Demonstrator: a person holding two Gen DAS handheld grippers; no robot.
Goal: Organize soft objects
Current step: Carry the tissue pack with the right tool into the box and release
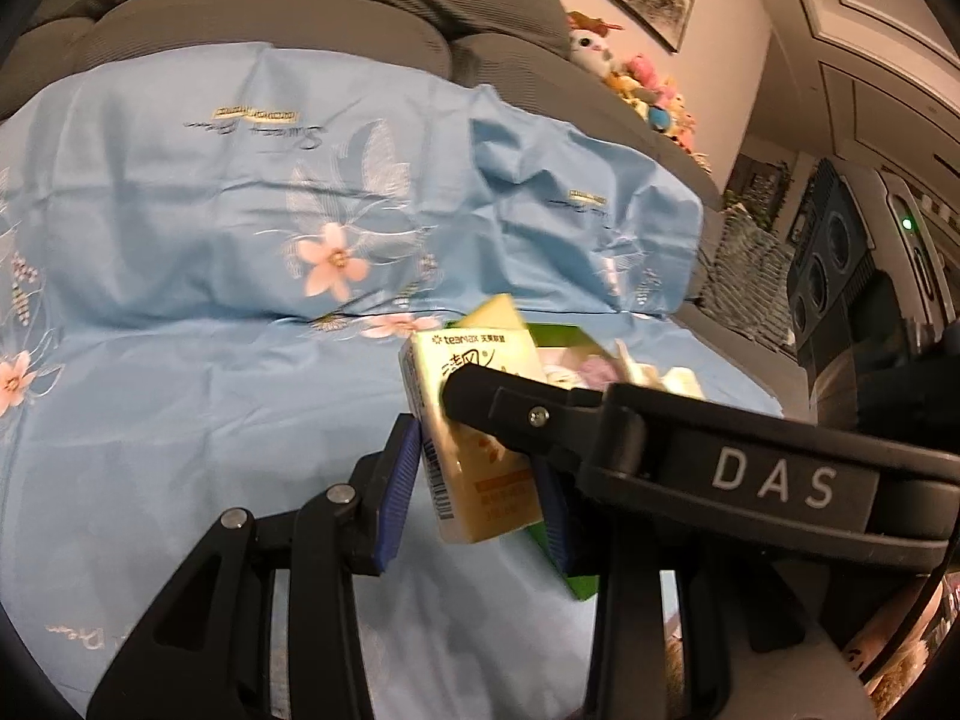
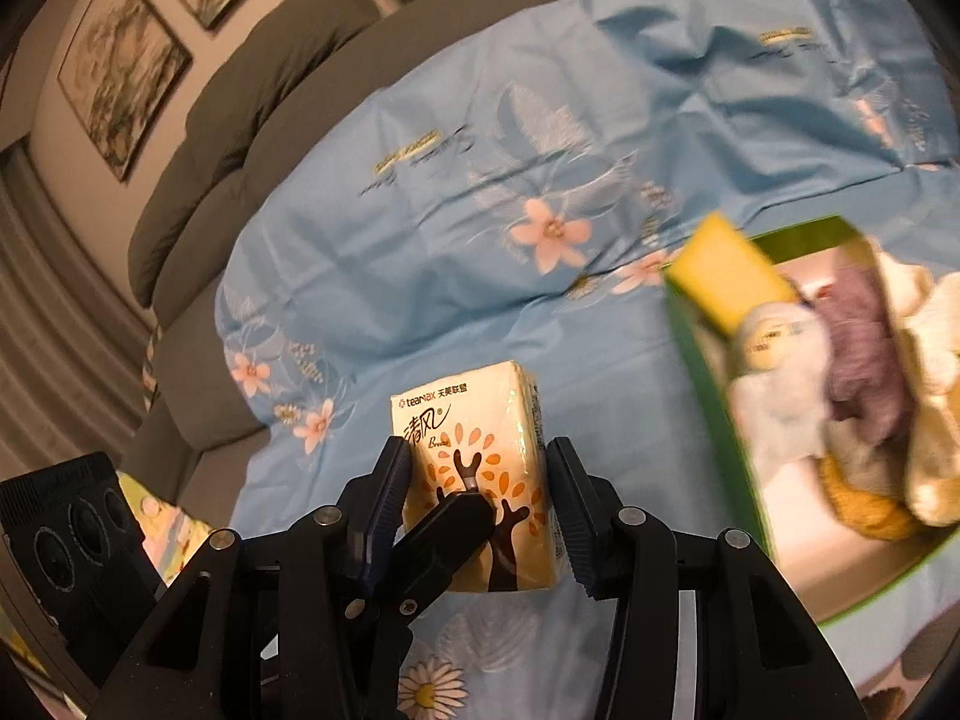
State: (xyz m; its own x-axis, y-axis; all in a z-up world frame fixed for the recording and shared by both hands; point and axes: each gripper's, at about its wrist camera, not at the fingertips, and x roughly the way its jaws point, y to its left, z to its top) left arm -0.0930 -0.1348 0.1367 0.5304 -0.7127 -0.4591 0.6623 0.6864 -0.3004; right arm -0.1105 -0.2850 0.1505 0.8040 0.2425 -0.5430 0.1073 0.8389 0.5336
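Yellow tissue pack (image 2: 480, 474) sits clamped between both your grippers, left (image 1: 474, 483) and right (image 2: 480, 498); uneven pull would likely tear it; green box (image 2: 708, 396) blurred.

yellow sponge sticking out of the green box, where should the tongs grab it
Probably the yellow sponge by its raised end, which leans clear above the green box rim at a corner. Come from above, closing across its flat faces; the lower part sits down among cloths.

"tearmax" and "清风" on the tissue pack (image 2: 480, 474), "DAS" on the right claw (image 1: 774, 483)
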